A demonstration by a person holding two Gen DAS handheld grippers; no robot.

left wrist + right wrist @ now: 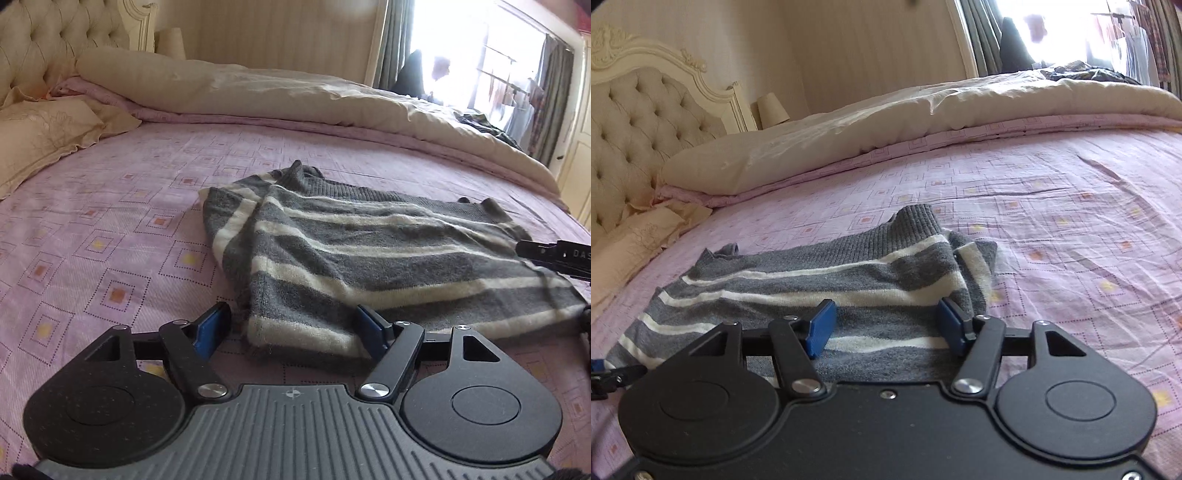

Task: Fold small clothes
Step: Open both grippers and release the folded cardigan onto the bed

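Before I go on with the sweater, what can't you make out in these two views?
- Sweater: near hem hidden behind the right gripper in the right wrist view; the left wrist view's right edge cuts it off.
- Sleeves: folded in; I cannot tell how they lie.
- Window: blown out by glare, both views.

Open bedsheet around the sweater — rolled duvet blocks beyond.
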